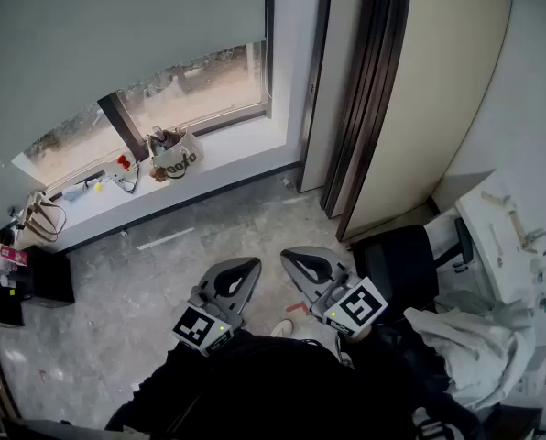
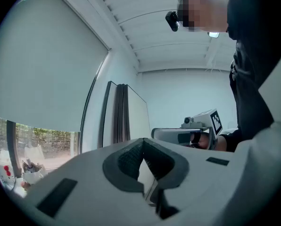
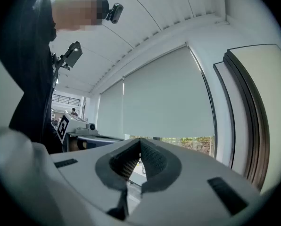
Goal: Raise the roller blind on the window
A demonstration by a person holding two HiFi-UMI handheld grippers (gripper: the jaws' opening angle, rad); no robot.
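Blind (image 1: 117,35) beyond left tool (image 1: 252,265), right tool (image 1: 288,256).

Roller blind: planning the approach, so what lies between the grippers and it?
In the head view, grey floor, then the sill with a bag, lies between the left gripper, right gripper and the roller blind.

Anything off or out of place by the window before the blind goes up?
Nothing damaged or spilled. The roller blind hangs level, most of the way down. Only clutter: a small bag and loose bits on the window sill, a few scraps on the concrete floor.
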